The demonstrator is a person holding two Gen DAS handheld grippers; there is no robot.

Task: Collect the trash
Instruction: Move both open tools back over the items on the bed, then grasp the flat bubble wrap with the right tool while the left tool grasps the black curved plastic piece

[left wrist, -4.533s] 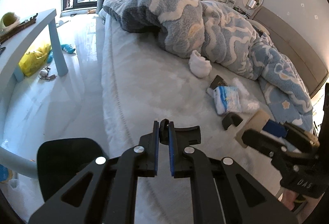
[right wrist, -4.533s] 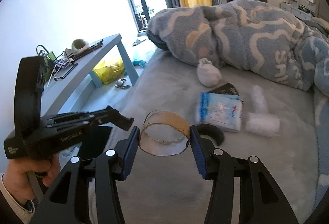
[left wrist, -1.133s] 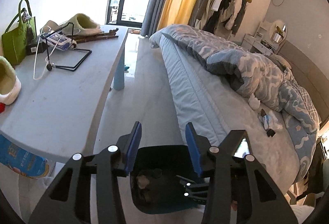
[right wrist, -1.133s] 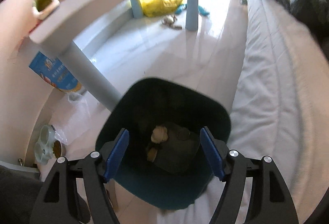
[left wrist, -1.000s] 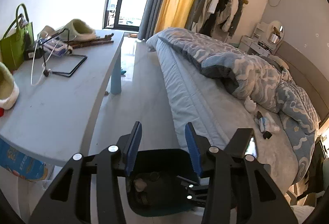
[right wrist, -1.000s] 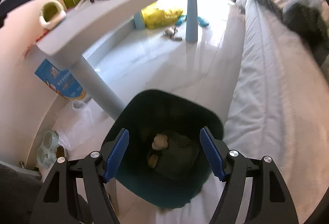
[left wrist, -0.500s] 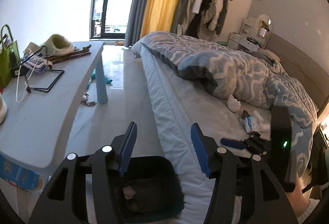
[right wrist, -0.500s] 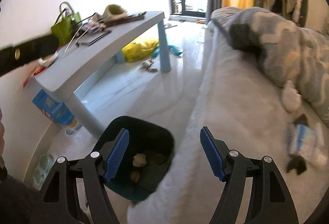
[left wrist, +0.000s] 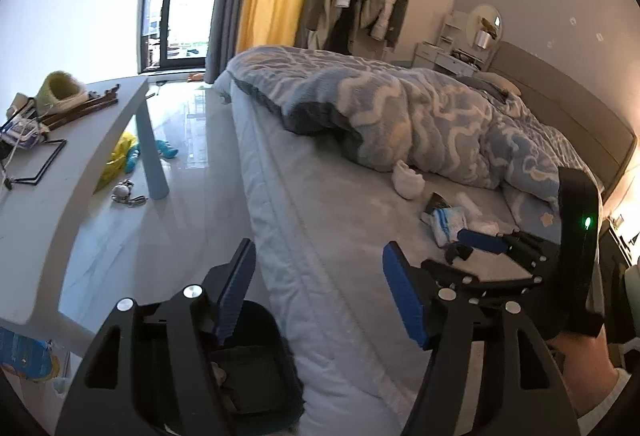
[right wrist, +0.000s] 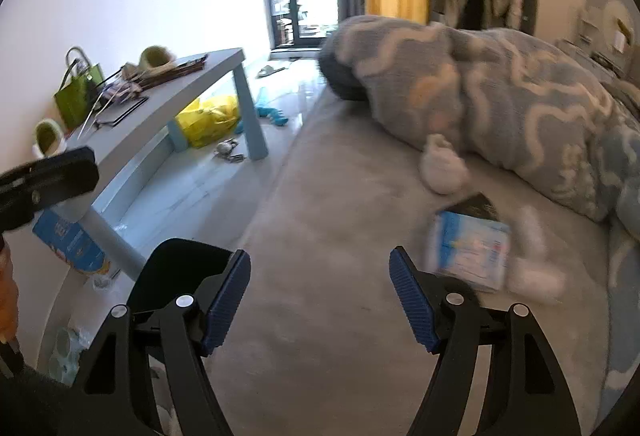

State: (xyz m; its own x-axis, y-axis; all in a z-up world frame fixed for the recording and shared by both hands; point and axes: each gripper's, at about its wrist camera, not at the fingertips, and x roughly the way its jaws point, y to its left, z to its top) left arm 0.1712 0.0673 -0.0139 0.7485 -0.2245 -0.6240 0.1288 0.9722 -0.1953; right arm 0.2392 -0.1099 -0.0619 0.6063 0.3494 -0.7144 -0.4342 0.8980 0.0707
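Observation:
A dark trash bin (left wrist: pixel 248 364) stands on the floor beside the bed, with scraps inside; it also shows in the right wrist view (right wrist: pixel 176 272). Trash lies on the grey bed sheet: a blue-and-white tissue pack (right wrist: pixel 468 250) (left wrist: pixel 448 222), a crumpled white wad (right wrist: pixel 442 164) (left wrist: pixel 406 182), white paper pieces (right wrist: pixel 536 276) and a small black piece (left wrist: pixel 458 252). My left gripper (left wrist: pixel 316 292) is open and empty above the bed edge and bin. My right gripper (right wrist: pixel 320 300) is open and empty over the sheet, left of the pack; it also shows in the left wrist view (left wrist: pixel 480 242).
A rumpled blue-grey blanket (left wrist: pixel 400 116) covers the far side of the bed. A light-blue table (right wrist: pixel 160 104) with a green bag (right wrist: pixel 76 92), slippers and clutter stands left. A yellow bag (right wrist: pixel 208 120) and small items lie on the floor beneath it.
Both grippers swung from over the bin toward the bed. The right gripper now faces the trash on the sheet. The cardboard ring held earlier is gone from its jaws.

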